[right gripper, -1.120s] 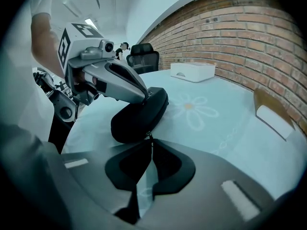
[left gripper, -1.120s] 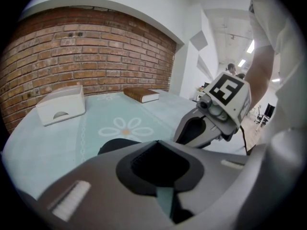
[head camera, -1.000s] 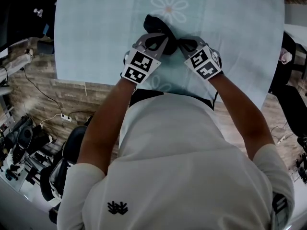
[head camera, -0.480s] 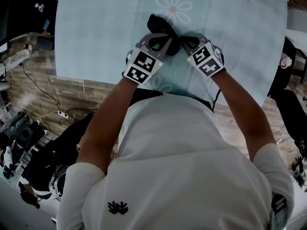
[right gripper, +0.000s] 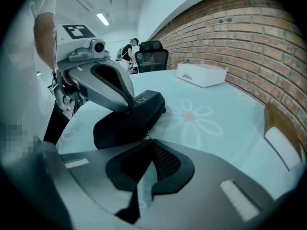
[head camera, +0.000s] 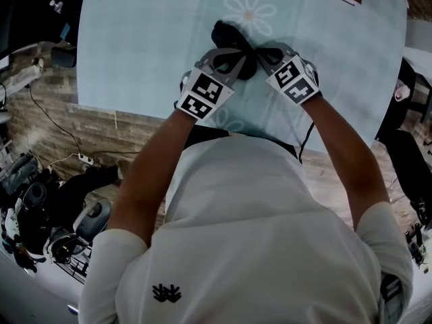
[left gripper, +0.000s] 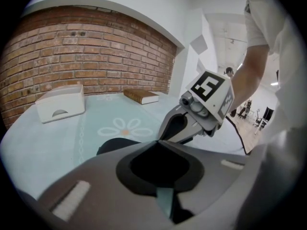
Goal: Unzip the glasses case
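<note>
glasses case [head camera: 228, 38] black | tablecloth [head camera: 135, 39] pale teal, white daisy [head camera: 250, 11] beside the case | left gripper [head camera: 237, 55], right gripper [head camera: 260, 57] grey, black-white marker squares

A brick wall [left gripper: 72, 47] curves behind the pale floral table [head camera: 135, 46], above wood-plank floor [head camera: 81, 130].

My right tool [right gripper: 146, 140] pinches the small zip pull [right gripper: 145, 135] at the near edge of the black glasses case [right gripper: 139, 115] on the flowered surface [right gripper: 225, 128]. The left tool [right gripper: 129, 104] tip rests on the case top. White box [right gripper: 201, 74] behind.
</note>
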A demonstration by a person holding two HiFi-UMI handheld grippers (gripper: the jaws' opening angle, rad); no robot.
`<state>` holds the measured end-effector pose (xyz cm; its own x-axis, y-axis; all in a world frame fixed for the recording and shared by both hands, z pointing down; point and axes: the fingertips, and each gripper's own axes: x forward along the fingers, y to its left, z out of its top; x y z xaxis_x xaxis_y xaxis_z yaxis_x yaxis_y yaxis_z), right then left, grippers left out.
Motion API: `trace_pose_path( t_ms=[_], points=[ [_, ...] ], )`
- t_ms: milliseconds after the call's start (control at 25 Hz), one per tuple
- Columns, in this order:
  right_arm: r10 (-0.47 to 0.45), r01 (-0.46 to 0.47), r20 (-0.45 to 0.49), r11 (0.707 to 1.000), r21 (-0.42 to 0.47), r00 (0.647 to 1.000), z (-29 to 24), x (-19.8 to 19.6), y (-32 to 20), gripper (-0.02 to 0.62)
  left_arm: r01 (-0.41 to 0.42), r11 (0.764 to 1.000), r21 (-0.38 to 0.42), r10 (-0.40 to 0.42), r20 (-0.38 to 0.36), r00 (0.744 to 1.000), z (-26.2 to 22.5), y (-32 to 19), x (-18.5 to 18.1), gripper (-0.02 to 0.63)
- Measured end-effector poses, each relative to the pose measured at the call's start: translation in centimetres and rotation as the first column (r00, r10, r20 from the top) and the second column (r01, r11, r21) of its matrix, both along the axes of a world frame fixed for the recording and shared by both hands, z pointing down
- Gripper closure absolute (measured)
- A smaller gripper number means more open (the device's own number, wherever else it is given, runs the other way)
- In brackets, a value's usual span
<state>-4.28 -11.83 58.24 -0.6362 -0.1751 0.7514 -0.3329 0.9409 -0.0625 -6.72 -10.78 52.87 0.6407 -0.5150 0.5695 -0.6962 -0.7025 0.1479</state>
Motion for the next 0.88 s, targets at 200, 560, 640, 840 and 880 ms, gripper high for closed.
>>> trace_pose_path(
  t_ms=[200, 560, 640, 840, 880],
  points=[
    [-0.03, 0.03, -0.007, 1.0, 0.003, 1.0, -0.1, -0.4, -0.6, 0.594, -0.001, 1.0, 0.003, 0.001, -0.005, 1.0, 0.0, 0.0, 0.1, 0.552],
    [-0.075, 0.075, -0.016, 0.997, -0.001, 0.997, 0.3, -1.0, -1.8, 0.594, -0.003, 1.0, 0.001, 0.003, -0.019, 1.0, 0.0, 0.0, 0.2, 0.552],
    [-0.092, 0.092, -0.02, 0.996, 0.007, 0.996, 0.1, -1.3, -2.1, 0.594, 0.003, 1.0, 0.0, -0.003, -0.024, 1.0, 0.0, 0.0, 0.1, 0.552],
    [-0.124, 0.124, -0.018, 0.992, 0.017, 0.992, -0.1, -2.0, -2.8, 0.594, -0.004, 1.0, 0.0, 0.004, -0.035, 0.999, 0.0, 0.0, 0.2, 0.552],
    [-0.132, 0.133, -0.018, 0.991, 0.02, 0.991, -0.2, -2.2, -3.0, 0.594, -0.004, 1.0, 0.0, 0.004, -0.037, 0.999, 0.0, 0.0, 0.2, 0.552]
  ],
)
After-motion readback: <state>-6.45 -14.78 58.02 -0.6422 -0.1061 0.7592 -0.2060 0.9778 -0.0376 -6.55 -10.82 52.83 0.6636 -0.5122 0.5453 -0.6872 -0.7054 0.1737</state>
